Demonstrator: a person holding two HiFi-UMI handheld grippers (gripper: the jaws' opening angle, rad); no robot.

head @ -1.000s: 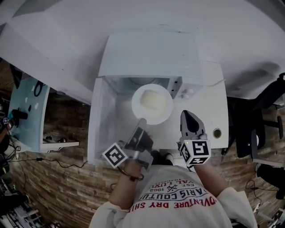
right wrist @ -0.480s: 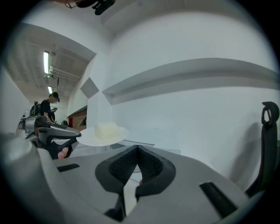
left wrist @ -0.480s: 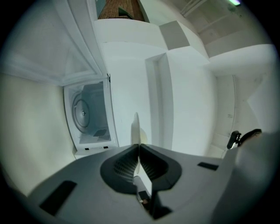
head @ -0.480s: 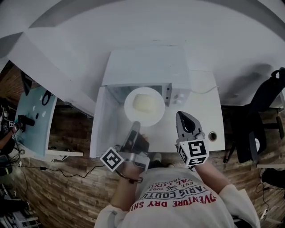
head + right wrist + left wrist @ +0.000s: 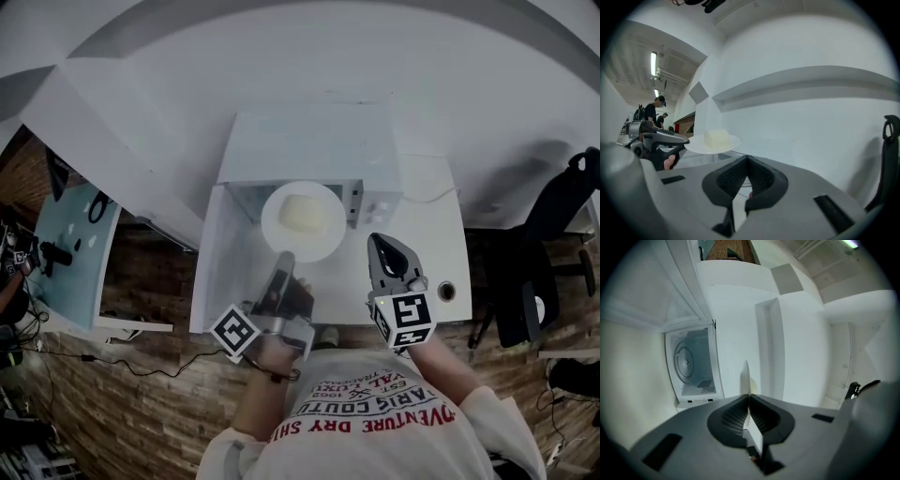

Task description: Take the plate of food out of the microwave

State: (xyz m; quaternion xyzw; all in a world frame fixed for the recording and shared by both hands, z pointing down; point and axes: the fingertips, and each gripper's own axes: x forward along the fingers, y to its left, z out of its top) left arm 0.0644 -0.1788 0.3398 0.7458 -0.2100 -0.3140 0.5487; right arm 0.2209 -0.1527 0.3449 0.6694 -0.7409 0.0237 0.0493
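Head view: my left gripper (image 5: 284,260) pinches the plate (image 5: 319,246) by its six-o'clock rim, at the microwave (image 5: 309,141) mouth; my right gripper (image 5: 389,255) is closed and empty. Held by one edge, a tilt could slide the food (image 5: 302,215) off.

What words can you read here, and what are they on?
"ARIS COUTU": upside down on the person's shirt.
"VENTURE DRY SHI": same shirt, ends cut off.
Smaller shirt print: too blurred to read.
Microwave panel: too small to read.
Marker cubes: patterns, no letters.
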